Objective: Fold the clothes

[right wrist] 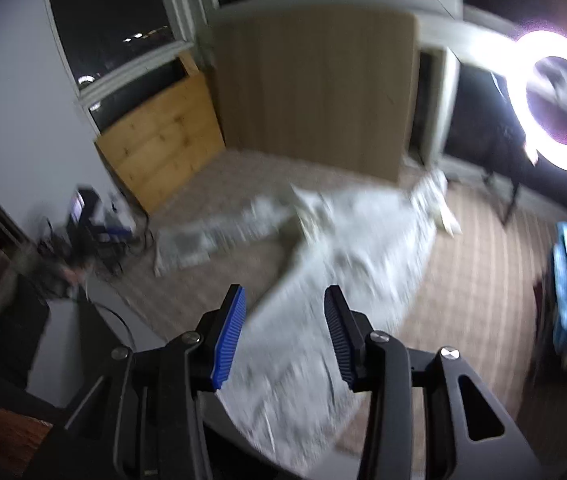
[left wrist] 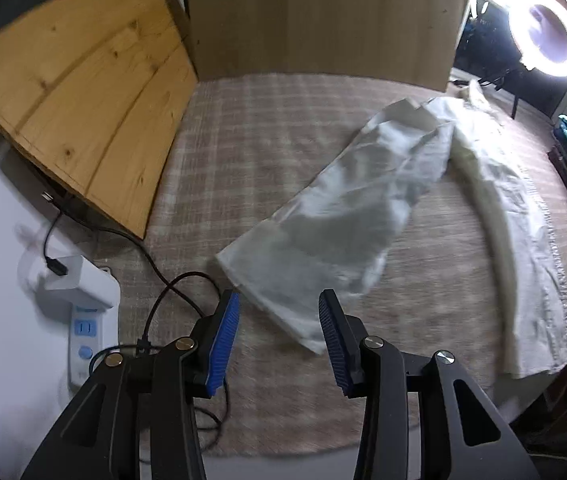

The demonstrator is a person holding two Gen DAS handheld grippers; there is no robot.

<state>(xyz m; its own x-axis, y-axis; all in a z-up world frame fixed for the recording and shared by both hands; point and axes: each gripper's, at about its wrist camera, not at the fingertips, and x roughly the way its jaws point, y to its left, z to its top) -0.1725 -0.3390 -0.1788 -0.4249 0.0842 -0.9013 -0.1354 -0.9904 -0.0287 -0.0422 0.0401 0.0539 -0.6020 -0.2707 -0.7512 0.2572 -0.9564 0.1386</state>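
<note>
While the white trousers (left wrist: 363, 216) lie spread on the plaid-covered tabletop (left wrist: 267, 128), legs splayed for folding, the left tongs (left wrist: 279, 320) hang spread over a hem, and the right tongs (right wrist: 285, 320) gape empty above the cloth.

Left tongs (left wrist: 279, 320) parted, empty; right tongs (right wrist: 285, 316) parted, empty.

White, wrinkled garment (left wrist: 367, 216) spread flat on checked beige surface (left wrist: 267, 136), one long panel folded toward seven o'clock, another curving down toward five o'clock.
</note>
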